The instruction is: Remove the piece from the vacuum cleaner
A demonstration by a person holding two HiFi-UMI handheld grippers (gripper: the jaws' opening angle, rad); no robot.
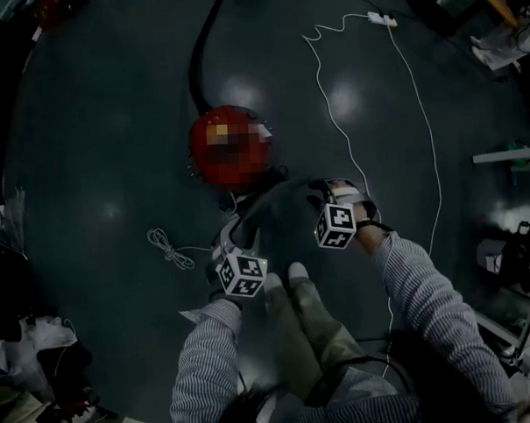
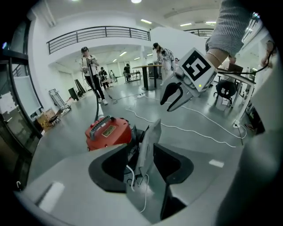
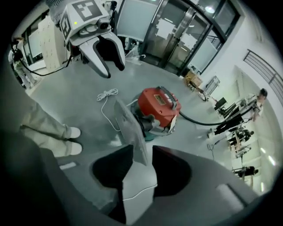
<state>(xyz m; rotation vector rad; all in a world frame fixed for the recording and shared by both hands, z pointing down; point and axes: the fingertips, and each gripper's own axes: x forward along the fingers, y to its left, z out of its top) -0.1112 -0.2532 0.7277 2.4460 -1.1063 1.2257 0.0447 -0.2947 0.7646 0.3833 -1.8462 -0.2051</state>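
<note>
The red vacuum cleaner [image 1: 205,134] stands on the dark floor, its black hose [image 1: 201,51] running away from me. A flat grey piece [image 1: 278,210] sits just in front of it, between my two grippers. In the left gripper view the piece [image 2: 148,141] stands edge-on between the jaws of the left gripper [image 2: 141,163], with a gap on each side and the vacuum cleaner [image 2: 108,132] behind. The right gripper [image 3: 141,167] is open around the same piece [image 3: 130,128], the vacuum cleaner [image 3: 157,106] beyond. Each gripper sees the other with spread fingers: the right gripper [image 2: 173,96] and the left gripper [image 3: 106,57].
A long white cable [image 1: 418,112] runs to a power strip [image 1: 381,19]. A coiled white cord [image 1: 166,246] lies left of the grippers. The person's legs [image 1: 313,318] and shoes [image 3: 68,132] are close below. Other people [image 2: 90,70] and tables stand far off.
</note>
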